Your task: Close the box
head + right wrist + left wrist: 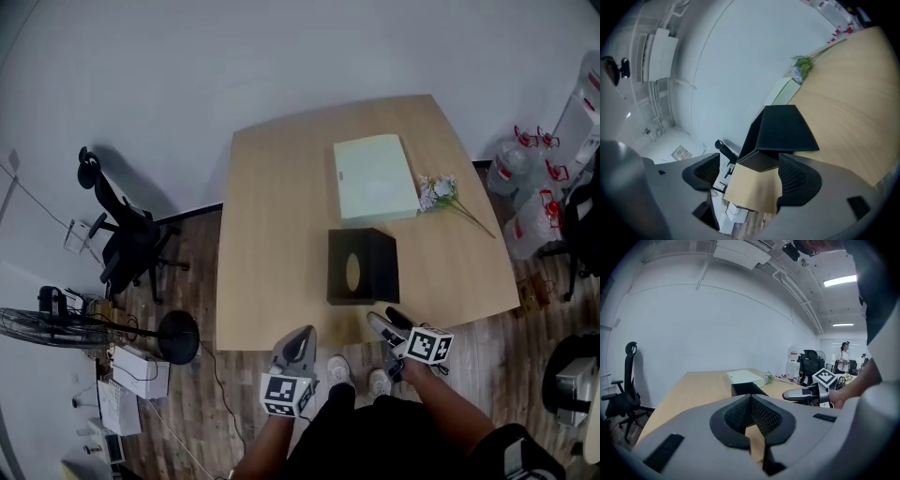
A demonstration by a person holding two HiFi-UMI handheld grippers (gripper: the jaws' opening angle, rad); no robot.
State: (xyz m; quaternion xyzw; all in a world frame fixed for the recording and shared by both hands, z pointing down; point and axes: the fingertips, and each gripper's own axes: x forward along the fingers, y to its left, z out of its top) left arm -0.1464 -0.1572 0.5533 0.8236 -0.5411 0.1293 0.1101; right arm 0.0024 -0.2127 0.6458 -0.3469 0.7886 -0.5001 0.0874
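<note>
Left gripper (pixel 298 339) jaws pressed together, right gripper (pixel 387 322) spread wide, both empty, short of the black box (pixel 362 265) near the table's (pixel 272 234) front edge; push it unbraced and you'll likely skid it instead of closing it.

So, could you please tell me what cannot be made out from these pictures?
1. Head view: the pale oval on the black box is too small to tell an opening from contents.
2. Left gripper view: the black box's lower part is hidden behind the left tongs.
3. Head view: whether the pale green box is latched is too small to see.
</note>
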